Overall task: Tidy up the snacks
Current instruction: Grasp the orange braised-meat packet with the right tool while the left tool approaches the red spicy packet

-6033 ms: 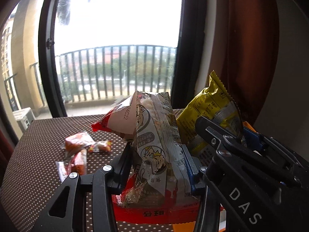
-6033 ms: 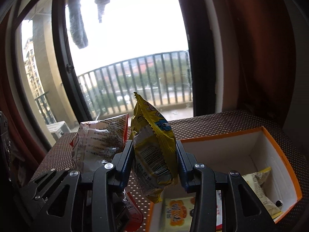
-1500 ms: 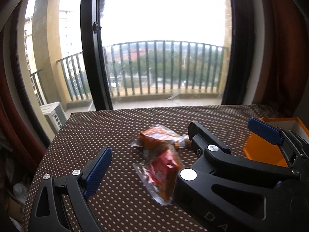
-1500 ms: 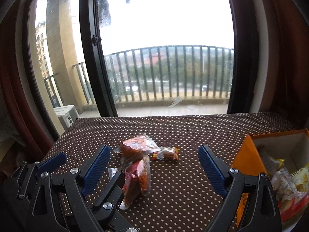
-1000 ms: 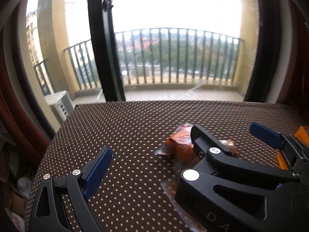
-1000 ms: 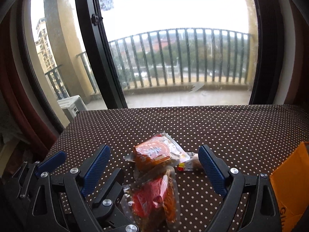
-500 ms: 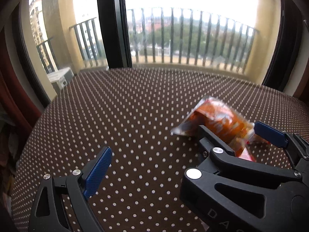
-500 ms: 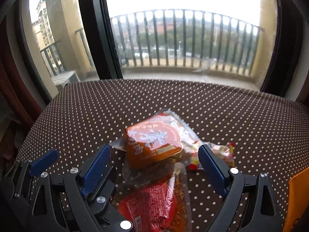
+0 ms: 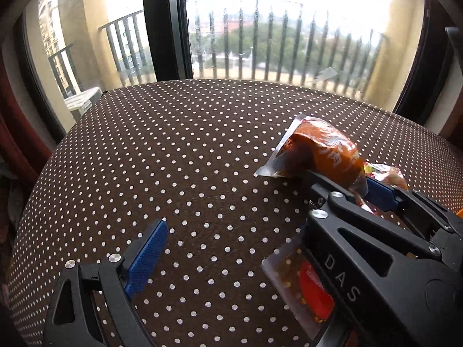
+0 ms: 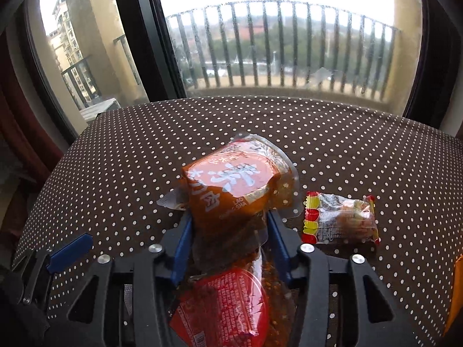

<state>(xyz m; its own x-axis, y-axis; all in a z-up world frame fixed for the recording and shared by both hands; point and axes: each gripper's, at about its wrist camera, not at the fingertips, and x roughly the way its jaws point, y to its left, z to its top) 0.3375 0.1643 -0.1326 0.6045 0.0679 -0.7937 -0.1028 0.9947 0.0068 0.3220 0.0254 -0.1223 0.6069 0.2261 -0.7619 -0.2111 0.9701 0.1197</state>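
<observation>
An orange snack packet (image 10: 231, 185) lies on the dotted brown tablecloth (image 10: 347, 144), its near end between the blue pads of my right gripper (image 10: 230, 225). The jaws are closing and the pads press the packet's sides. From the left wrist view the orange packet (image 9: 321, 153) sits tilted in the right gripper (image 9: 344, 182). A red packet (image 10: 228, 303) lies under the right gripper's frame. A small red and yellow wrapped snack (image 10: 341, 219) rests to the right. My left gripper (image 9: 231, 231) stands open over bare cloth, left of the packets; its right finger is hidden.
An orange box edge (image 10: 455, 289) shows at the far right. The table's far edge runs along a balcony window with dark frames (image 9: 165, 29). The cloth to the left of the packets (image 9: 144, 159) bears nothing.
The right gripper's jaws have come in from wide apart onto the orange packet, and the packet's end has tipped up. Both grippers sank closer to the table a second ago.
</observation>
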